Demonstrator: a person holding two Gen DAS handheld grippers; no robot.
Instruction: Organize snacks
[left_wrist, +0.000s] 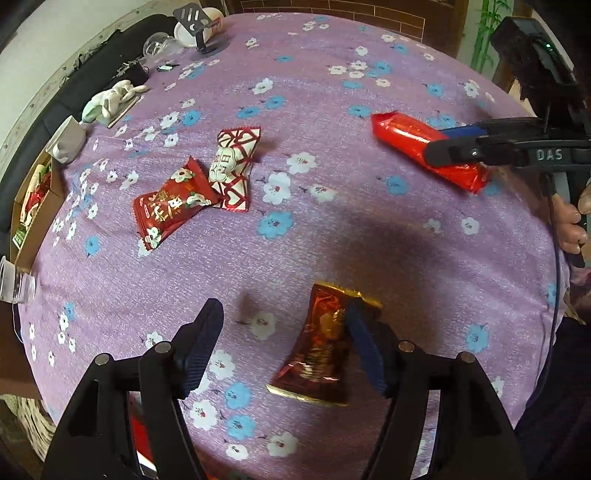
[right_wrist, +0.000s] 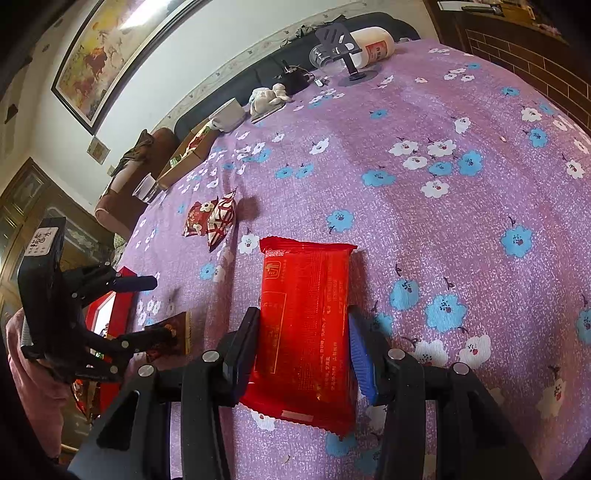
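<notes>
Left wrist view: left gripper (left_wrist: 284, 347) stood apart over the floral-cloth bench (left_wrist: 332, 92), the dark red-gold snack (left_wrist: 321, 343) lying against its right pad only, not pinched. Closing off-centre could have shoved it aside. Two small snacks (left_wrist: 199, 188) lay farther left.

Right wrist view: right gripper (right_wrist: 303, 350) was clamped on the red packet (right_wrist: 306, 325), near bench edge. The slick wrapper might have slipped or crumpled; the left gripper nearby risked collision.
</notes>
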